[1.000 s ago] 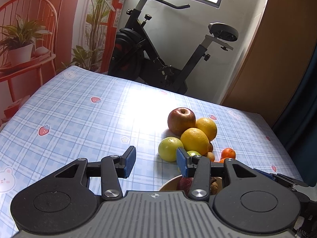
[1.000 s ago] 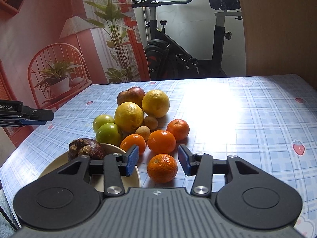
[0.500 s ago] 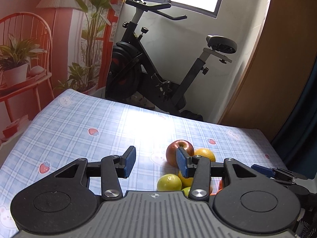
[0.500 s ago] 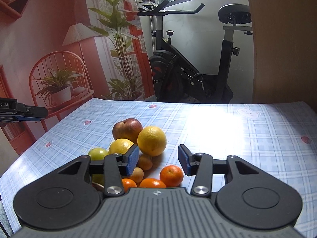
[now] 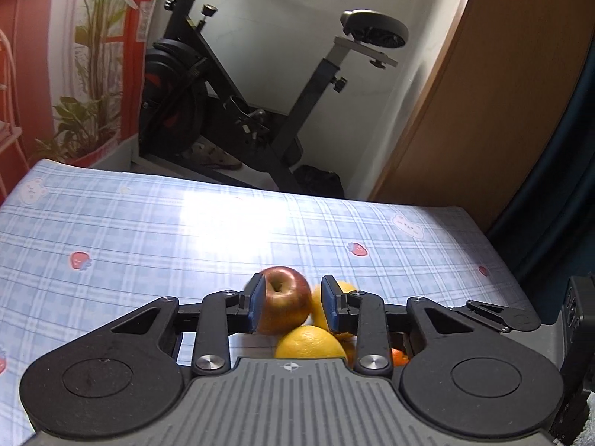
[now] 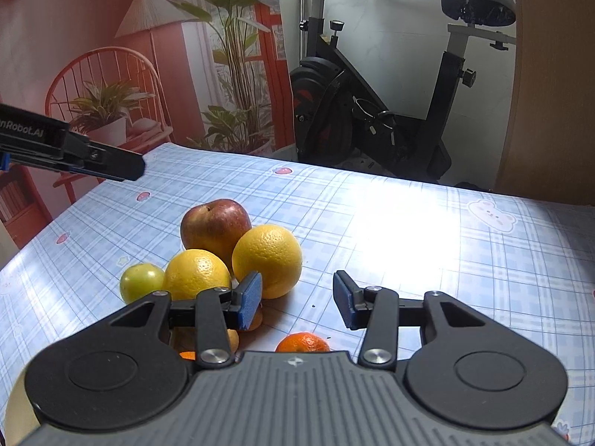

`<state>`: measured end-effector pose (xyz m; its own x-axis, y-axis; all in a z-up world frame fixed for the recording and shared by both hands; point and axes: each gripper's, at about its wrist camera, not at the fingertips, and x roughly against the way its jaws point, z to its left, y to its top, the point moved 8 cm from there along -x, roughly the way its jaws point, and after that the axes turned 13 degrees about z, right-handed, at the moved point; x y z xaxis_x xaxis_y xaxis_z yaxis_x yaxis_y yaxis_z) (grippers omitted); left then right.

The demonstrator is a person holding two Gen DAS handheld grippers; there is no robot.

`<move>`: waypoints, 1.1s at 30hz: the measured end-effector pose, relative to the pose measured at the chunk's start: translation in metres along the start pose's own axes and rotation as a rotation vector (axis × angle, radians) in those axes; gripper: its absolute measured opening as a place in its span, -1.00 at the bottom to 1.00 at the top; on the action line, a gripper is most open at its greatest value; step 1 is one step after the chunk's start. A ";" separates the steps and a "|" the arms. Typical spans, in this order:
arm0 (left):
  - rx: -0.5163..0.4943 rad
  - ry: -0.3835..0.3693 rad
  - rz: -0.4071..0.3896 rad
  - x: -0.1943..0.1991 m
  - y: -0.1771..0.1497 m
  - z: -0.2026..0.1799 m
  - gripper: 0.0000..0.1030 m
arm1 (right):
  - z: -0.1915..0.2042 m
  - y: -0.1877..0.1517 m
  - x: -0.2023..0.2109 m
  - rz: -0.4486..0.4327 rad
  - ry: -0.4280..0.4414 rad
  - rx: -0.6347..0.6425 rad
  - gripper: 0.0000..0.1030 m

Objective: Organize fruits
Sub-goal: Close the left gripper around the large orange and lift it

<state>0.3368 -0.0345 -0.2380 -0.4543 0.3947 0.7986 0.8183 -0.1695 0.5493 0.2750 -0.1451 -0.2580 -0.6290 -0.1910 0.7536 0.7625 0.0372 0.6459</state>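
Observation:
A red apple (image 6: 215,226) lies on the blue checked tablecloth (image 6: 409,260) against two yellow oranges (image 6: 267,260), a green fruit (image 6: 141,282) and a tangerine (image 6: 303,342). My left gripper (image 5: 292,290) hangs above the table left of the pile, and its jaws are closing on nothing. In the left wrist view the apple (image 5: 286,304) shows past the pads, with an orange (image 5: 308,342) below it. The right wrist view has a left finger (image 6: 111,160) well clear of the fruit. My right gripper (image 6: 295,282) is open and empty over the tangerine.
A black exercise bike (image 5: 241,111) stands just beyond the table's far edge. A wooden panel (image 5: 502,93) rises at the right. The cloth to the right of the fruit (image 6: 483,278) is bare. A wall mural with a chair and plants (image 6: 111,93) fills the left.
Both grippers have moved forward over the fruit pile, so the plate and the dark fruit dropped out of view. The left jaws have narrowed. The right jaws keep the same gap.

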 end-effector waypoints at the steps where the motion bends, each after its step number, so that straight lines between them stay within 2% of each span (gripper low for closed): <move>1: -0.004 -0.015 0.020 -0.009 0.002 -0.004 -0.38 | -0.001 0.000 -0.003 0.006 0.002 0.007 -0.11; 7: -0.031 -0.067 0.094 -0.048 0.012 -0.019 -0.39 | 0.004 0.001 -0.015 0.020 0.033 0.028 -0.11; 17: -0.062 -0.080 0.194 -0.090 0.022 -0.025 -0.43 | 0.004 0.004 -0.022 0.024 0.061 0.036 -0.11; 20: -0.052 -0.107 0.207 -0.094 0.023 -0.025 -0.45 | 0.005 0.005 -0.023 0.028 0.069 0.040 -0.11; 33: -0.071 -0.119 0.209 -0.091 0.021 -0.031 -0.45 | 0.010 0.012 -0.033 0.040 0.112 0.027 -0.03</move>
<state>0.3848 -0.1017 -0.2917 -0.2297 0.4475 0.8643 0.8612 -0.3202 0.3946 0.3031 -0.1283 -0.2739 -0.5763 -0.2976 0.7611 0.7811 0.0730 0.6201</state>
